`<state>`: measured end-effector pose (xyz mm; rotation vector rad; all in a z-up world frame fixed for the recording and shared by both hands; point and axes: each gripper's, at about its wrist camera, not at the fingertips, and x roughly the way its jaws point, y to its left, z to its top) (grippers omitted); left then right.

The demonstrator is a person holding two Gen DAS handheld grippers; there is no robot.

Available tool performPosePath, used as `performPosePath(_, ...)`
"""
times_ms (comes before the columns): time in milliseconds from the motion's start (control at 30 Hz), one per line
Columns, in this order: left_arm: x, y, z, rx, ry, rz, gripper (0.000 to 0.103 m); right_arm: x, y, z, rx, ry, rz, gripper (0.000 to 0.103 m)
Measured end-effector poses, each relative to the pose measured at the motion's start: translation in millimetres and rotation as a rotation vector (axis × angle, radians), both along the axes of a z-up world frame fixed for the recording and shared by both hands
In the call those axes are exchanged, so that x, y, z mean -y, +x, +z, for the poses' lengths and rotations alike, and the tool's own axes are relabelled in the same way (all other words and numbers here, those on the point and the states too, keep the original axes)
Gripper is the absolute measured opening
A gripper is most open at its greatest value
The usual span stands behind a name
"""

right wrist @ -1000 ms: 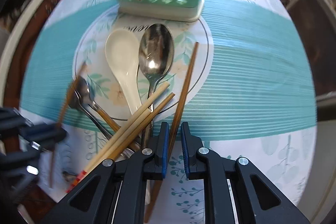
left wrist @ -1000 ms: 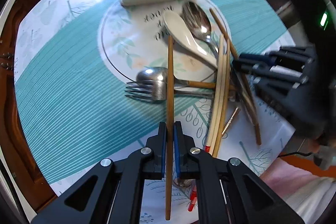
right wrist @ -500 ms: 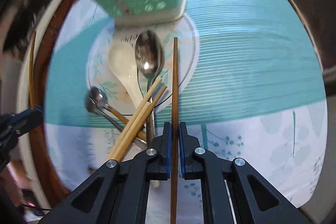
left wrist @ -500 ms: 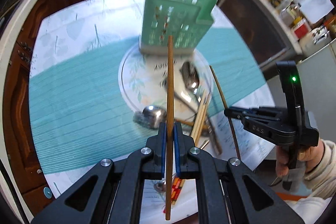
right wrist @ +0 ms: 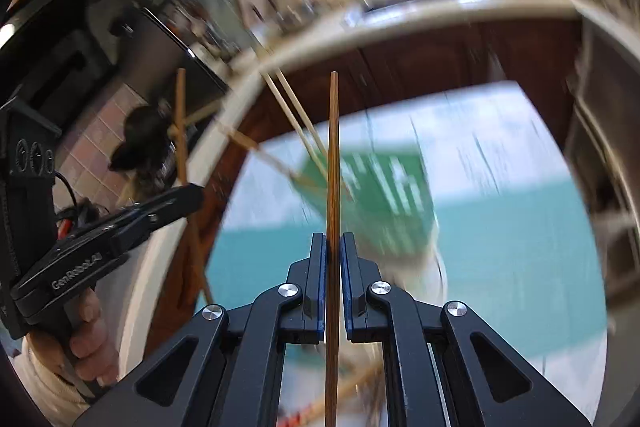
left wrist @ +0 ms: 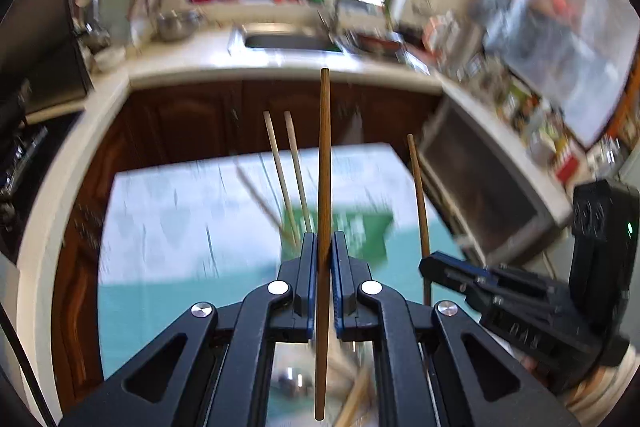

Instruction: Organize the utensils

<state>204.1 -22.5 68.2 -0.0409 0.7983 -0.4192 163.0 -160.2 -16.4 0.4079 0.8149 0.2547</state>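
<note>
My left gripper (left wrist: 322, 239) is shut on a brown chopstick (left wrist: 324, 155) that stands upright between its jaws. My right gripper (right wrist: 333, 241) is shut on a second brown chopstick (right wrist: 333, 147), also upright. Each gripper shows in the other's view, the right gripper (left wrist: 430, 263) with its chopstick (left wrist: 418, 187), the left gripper (right wrist: 192, 191) with its chopstick (right wrist: 181, 123). The green perforated utensil holder (left wrist: 360, 227) stands on the table beyond both, blurred, with pale chopsticks (left wrist: 286, 171) leaning in it. It also shows in the right wrist view (right wrist: 384, 195).
The table has a teal and white mat (left wrist: 180, 211). Spoons and loose chopsticks lie blurred below my left gripper (left wrist: 352, 399). Dark wooden cabinets (left wrist: 192, 119), a white counter and a sink (left wrist: 292, 41) lie beyond the table.
Both grippers have lifted and tilted up from the table, each carrying its chopstick. The views now look across the holder toward the kitchen counter.
</note>
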Motion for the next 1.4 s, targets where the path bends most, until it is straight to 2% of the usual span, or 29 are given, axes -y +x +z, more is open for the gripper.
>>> performPosePath(100,1,22,15,0.059,-0.039,0.064,0.004,-2,33,25,0.106,0.015,0.003,0.006)
performPosePath(233,4,49,23,0.129,-0.097,0.141,0.004,9,75,53,0.201,0.053,-0.012,0.006)
performPosePath(433,11,75,7,0.175,-0.112,0.209,0.004,15,127,65,0.329,0.018,-0.037,0.006)
performPosePath(533,16,85,-7,0.174,-0.106,0.227,0.004,11,149,56,0.367,-0.037,-0.023,0.006)
performPosePath(767,21,98,-26,0.182,-0.118,0.257,0.004,-4,190,-4,0.373,-0.049,0.033,0.006)
performPosePath(900,22,103,-28,0.188,-0.121,0.269,0.004,-9,193,-27,0.381,-0.066,0.068,0.006)
performPosePath(1133,21,102,-19,0.233,-0.152,0.291,0.004,-4,187,-44,0.395,-0.048,0.099,0.006)
performPosePath(1367,26,92,-47,0.264,-0.093,0.307,0.005,-5,168,-56,0.446,-0.082,0.126,0.006)
performPosePath(1400,26,87,-48,0.29,-0.08,0.317,0.005,-8,165,-58,0.453,-0.093,0.137,0.006)
